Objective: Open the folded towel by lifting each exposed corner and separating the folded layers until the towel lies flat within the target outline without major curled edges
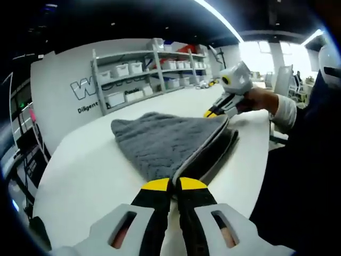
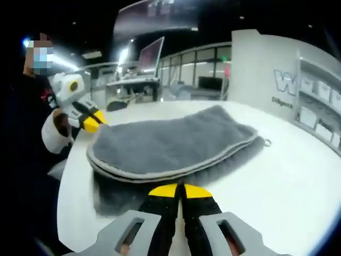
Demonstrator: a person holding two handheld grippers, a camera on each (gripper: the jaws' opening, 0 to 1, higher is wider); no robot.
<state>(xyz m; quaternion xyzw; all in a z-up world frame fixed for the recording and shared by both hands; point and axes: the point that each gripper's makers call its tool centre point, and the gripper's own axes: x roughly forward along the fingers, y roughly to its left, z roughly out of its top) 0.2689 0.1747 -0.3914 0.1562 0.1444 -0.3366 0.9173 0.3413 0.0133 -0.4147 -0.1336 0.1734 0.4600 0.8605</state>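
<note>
A grey quilted towel [image 1: 157, 140] with a pale trimmed edge lies folded on the white table [image 1: 85, 176]. Its top layer is raised along the near edge, and a darker lower layer [image 1: 226, 146] shows beneath. My left gripper [image 1: 170, 184] is shut on one corner of that top layer. My right gripper [image 1: 214, 111], held in a hand, pinches the far corner. In the right gripper view the towel [image 2: 170, 141] stretches ahead, my right gripper [image 2: 178, 190] is shut on its trimmed edge, and my left gripper [image 2: 91, 121] holds the corner at the left.
Shelves with white bins [image 1: 141, 74] stand behind the table, against a wall with lettering [image 1: 85, 88]. A person in dark clothes [image 1: 303, 160] stands at the table's edge. A small loop tag [image 2: 266, 142] hangs off the towel's far end. Desks with monitors [image 2: 149, 56] stand beyond.
</note>
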